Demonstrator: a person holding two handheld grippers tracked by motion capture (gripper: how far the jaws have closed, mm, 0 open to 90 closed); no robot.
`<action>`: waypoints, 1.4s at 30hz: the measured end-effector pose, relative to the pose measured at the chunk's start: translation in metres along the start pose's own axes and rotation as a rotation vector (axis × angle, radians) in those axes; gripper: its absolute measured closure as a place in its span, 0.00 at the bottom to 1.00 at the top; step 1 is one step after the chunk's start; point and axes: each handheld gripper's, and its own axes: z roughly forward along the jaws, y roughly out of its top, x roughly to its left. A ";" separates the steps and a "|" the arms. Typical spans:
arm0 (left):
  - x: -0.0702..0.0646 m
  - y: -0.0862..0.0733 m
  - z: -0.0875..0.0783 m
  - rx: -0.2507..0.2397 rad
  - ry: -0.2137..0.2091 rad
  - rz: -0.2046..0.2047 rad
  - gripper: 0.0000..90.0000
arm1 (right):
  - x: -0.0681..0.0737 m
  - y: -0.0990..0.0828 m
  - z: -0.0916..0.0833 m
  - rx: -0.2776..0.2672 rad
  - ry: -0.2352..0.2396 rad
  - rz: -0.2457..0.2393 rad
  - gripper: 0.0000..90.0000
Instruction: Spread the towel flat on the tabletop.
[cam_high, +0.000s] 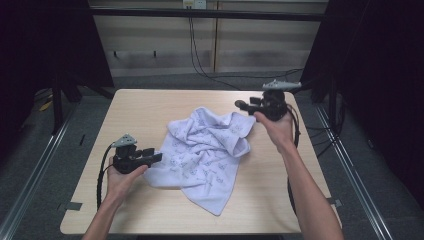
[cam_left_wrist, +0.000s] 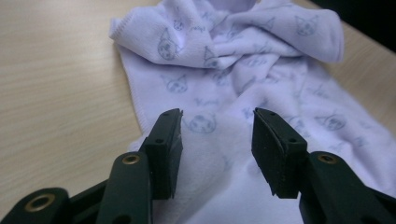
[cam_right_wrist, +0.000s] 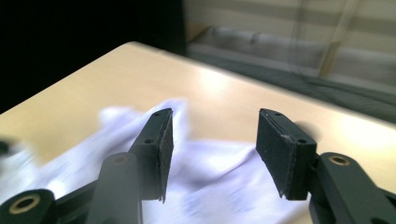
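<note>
The crumpled white towel (cam_high: 205, 152) lies mid-bench (cam_high: 140, 107). My left tool (cam_high: 156, 158) hovers parted at its near-left edge, gripping nothing. My right tool (cam_high: 241, 105), jaws wide and empty, hangs above its far-right corner.

The high view looks down on the whole table (cam_high: 150, 105) from above; both gripper views look close along their jaws, sharing the towel (cam_left_wrist: 261, 70).

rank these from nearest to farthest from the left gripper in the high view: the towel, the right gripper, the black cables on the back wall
1. Towel: its edge lies right at the left gripper.
2. Right gripper: across the towel, at the table's far right.
3. Black cables: beyond the table, hanging on the back wall.
</note>
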 end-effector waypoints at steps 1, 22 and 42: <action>-0.001 0.000 0.000 0.010 -0.005 0.021 0.61 | 0.009 -0.012 0.000 0.014 0.048 -0.005 0.54; 0.005 -0.014 -0.011 0.085 -0.026 0.052 0.86 | 0.116 -0.171 -0.006 0.315 0.359 -0.146 0.57; 0.003 -0.015 -0.009 0.156 0.023 0.048 0.50 | 0.112 -0.171 -0.024 0.273 0.329 -0.211 0.96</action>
